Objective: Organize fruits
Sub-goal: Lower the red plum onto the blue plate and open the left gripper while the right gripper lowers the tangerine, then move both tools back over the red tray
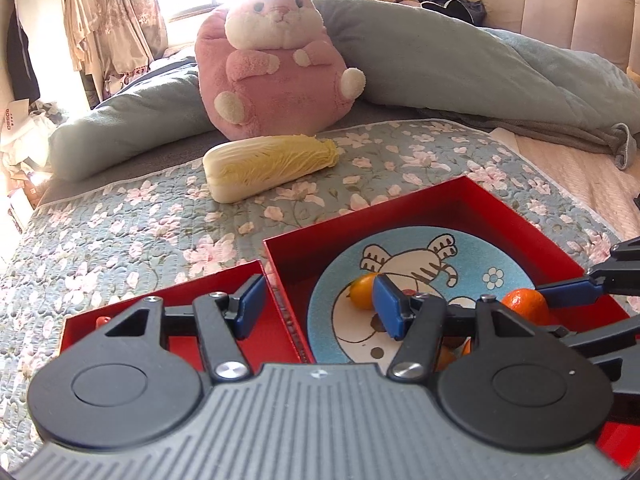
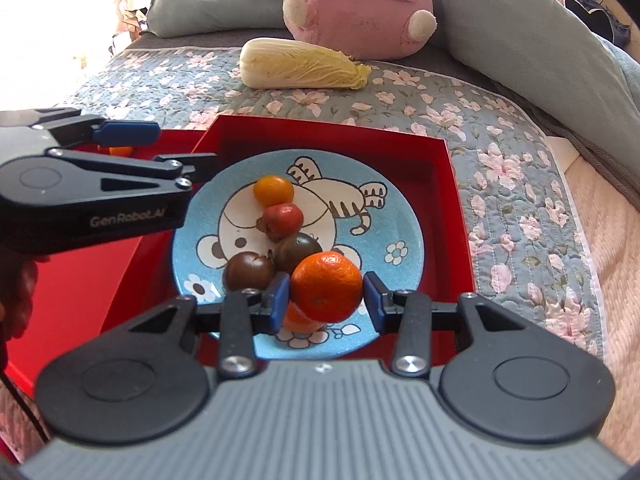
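Bed quilt (image 2: 500, 152) | left hand-held gripper (image 2: 172, 148) — "GenRobot.AI", parted, empty | right hand-held gripper (image 2: 325, 300) — clamping orange (image 2: 326, 286)

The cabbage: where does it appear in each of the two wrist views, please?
Left wrist: the cabbage lies centre-left, on the floral quilt, in front of the pink plush.
Right wrist: the cabbage lies top centre, beyond the red box.
Shared landmark: the pink plush, right behind it.

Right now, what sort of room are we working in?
Most likely a bedroom: the red box sits on a floral quilt, with a pink plush toy and a padded headboard behind.
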### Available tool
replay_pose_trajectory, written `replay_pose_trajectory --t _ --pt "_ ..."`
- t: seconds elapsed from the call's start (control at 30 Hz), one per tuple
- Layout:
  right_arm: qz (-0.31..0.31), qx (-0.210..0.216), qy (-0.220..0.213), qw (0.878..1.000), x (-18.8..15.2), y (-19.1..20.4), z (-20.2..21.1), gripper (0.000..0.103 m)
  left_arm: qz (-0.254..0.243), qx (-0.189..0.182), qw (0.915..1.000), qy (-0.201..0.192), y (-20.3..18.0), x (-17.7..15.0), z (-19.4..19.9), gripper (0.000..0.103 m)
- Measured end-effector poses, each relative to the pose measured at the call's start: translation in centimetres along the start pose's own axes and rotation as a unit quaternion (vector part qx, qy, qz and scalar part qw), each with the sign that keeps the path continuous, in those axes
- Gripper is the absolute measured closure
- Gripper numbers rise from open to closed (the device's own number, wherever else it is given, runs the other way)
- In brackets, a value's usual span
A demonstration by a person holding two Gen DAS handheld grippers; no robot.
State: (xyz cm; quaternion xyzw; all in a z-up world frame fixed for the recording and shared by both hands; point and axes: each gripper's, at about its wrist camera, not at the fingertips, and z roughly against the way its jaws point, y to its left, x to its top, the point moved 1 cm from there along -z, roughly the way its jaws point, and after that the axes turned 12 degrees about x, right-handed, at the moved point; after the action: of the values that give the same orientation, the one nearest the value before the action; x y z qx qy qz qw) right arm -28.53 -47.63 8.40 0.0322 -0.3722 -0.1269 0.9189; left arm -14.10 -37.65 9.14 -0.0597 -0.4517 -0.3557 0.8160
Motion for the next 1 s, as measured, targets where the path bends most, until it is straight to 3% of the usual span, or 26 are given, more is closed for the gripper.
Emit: replay_pose_trajectory --t 0.6,0.73,1.0 --pt "-0.006 -0.024 0.007 1.0 1.4 0.9 -2.4 0.059 0.015 0.013 0.9998 0.004 3.9 -1.1 0.5 0.037" --pt "0.005 -0.027 -0.005 1.0 1.8 1.6 -2.4 0.045 0.014 0.018 0.9997 0.01 4.6 -1.4 0.1 0.037" --pt "0.036 -0.032 -0.034 0.998 3.0 3.6 -2.0 0.045 0.024 0.035 0.9989 0.021 6.8 -2.2 -0.6 0.037"
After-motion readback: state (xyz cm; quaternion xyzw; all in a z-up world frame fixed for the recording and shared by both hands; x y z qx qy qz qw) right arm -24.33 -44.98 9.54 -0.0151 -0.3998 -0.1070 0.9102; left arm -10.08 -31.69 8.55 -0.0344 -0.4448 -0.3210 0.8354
